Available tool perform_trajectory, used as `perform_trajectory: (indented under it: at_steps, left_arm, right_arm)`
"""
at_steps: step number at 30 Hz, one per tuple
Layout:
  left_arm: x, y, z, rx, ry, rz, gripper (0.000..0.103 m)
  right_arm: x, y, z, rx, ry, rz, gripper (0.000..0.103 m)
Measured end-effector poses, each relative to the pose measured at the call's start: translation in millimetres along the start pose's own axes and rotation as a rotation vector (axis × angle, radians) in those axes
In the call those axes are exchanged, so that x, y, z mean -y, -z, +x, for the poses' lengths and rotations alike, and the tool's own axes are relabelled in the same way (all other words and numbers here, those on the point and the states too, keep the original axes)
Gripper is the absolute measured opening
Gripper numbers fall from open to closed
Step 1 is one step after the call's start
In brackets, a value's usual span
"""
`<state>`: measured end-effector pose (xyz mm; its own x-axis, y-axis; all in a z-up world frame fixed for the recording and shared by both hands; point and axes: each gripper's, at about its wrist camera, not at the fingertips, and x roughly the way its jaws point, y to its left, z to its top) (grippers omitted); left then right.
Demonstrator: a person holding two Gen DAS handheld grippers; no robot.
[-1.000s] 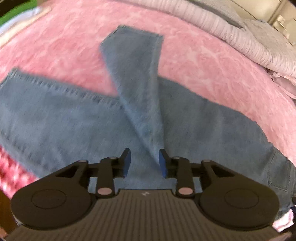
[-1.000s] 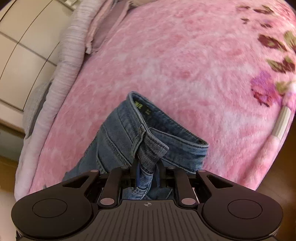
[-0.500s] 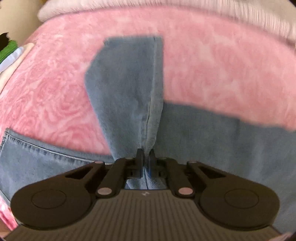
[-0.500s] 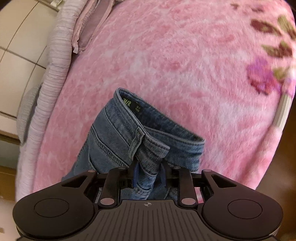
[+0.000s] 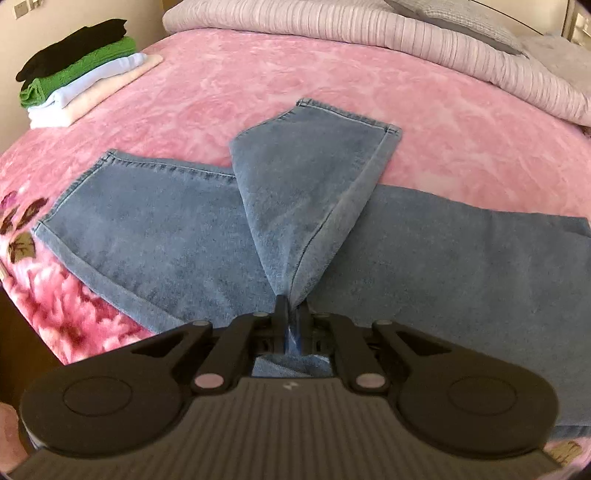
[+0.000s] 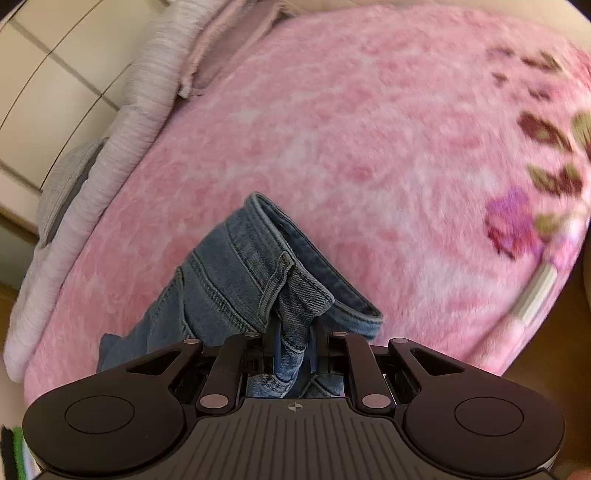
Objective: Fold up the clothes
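— Since a second ago, the left gripper [image 5: 291, 314] has gone from standing open above the blue denim jeans [image 5: 207, 236] to pinching them: its jaws are now sitting closed on a ridge of the upper trouser leg, which is rising in a tent from the pinch to its hem. What is the left wrist view giving you beyond that?

— It is showing the other leg lying flat across the fluffy pink blanket [image 5: 258, 74], its hem toward the flowered border at left. A folded stack of black, green, white and cream clothes [image 5: 77, 74] is sitting at the far left corner, well apart from the jeans. A ribbed pale lilac quilt [image 5: 406, 33] is running along the far edge. None of the waistband is showing here.

— And the right wrist view?

— That one is showing only the waistband end [image 6: 258, 273], bunched and lifted. The right gripper [image 6: 293, 343] is closing, with a belt-loop fold of denim between its pads, gripped. The pink blanket [image 6: 351, 129] is filling the rest, slightly blurred, with flowers at right; the quilt and cream cupboard panels [image 6: 48, 92] are standing at left.
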<state>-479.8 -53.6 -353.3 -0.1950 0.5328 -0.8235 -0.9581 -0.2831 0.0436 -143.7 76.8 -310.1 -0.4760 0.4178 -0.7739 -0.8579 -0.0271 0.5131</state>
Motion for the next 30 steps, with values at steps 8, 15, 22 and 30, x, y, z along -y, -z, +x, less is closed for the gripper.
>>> perform_trajectory:
  at_steps: [8, 15, 22, 30]
  left_arm:
    - [3.5, 1.7, -7.4, 0.033, -0.018, 0.036, 0.004]
    - [8.8, 14.5, 6.3, -0.031, -0.05, 0.023, 0.01]
    - [-5.4, 4.1, -38.5, -0.027, -0.056, 0.06, 0.02]
    - [-54.6, -13.4, -22.8, 0.001, -0.077, 0.004, 0.02]
  right_arm:
    - [6.7, 13.1, -1.7, -0.024, 0.011, 0.006, 0.013]
    - [8.4, 14.1, 24.5, -0.056, 0.108, 0.062, 0.019]
    - [-68.6, 23.0, -10.4, 0.049, 0.349, -0.273, 0.037]
    - [-137.5, 68.5, 55.3, -0.153, 0.114, -0.307, 0.036]
